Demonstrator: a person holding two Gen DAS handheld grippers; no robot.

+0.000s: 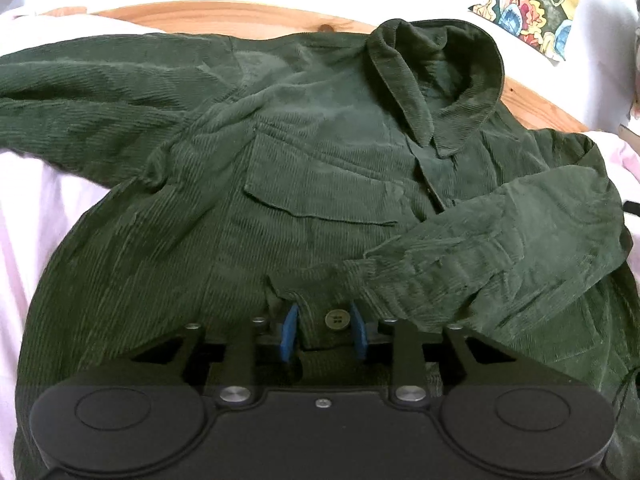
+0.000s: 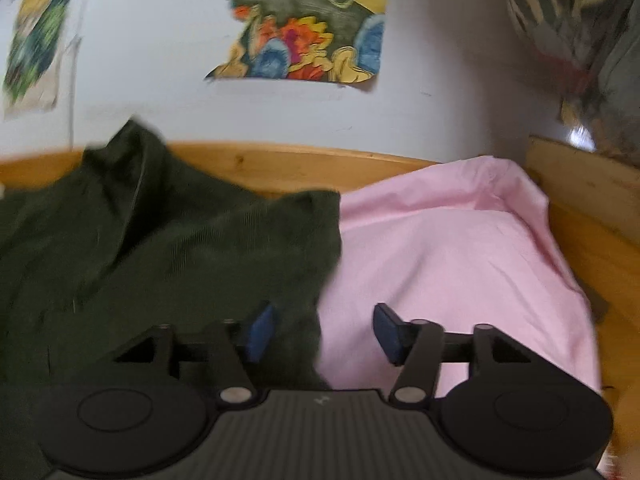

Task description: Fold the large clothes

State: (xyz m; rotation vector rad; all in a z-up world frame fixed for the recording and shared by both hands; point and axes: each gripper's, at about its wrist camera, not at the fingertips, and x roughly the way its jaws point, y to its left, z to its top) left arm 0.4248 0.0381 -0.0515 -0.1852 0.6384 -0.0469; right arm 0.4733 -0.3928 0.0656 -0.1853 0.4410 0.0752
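A dark green corduroy jacket (image 1: 280,152) lies spread face up on a pink sheet (image 1: 32,216), collar at the far right. Its right sleeve (image 1: 500,248) is folded across the front. My left gripper (image 1: 325,330) is low over the jacket's button placket; its blue pads (image 1: 290,332) stand either side of a fold of cloth with a button (image 1: 336,319), a gap still showing. In the right wrist view my right gripper (image 2: 324,334) is open over the jacket's edge (image 2: 168,248), one pad over green cloth, the other over the pink sheet (image 2: 460,248).
A wooden bed frame (image 1: 224,16) runs along the far side and also shows in the right wrist view (image 2: 580,216). A white wall behind carries a colourful poster (image 2: 304,20). Patterned cloth (image 2: 568,32) hangs at the upper right.
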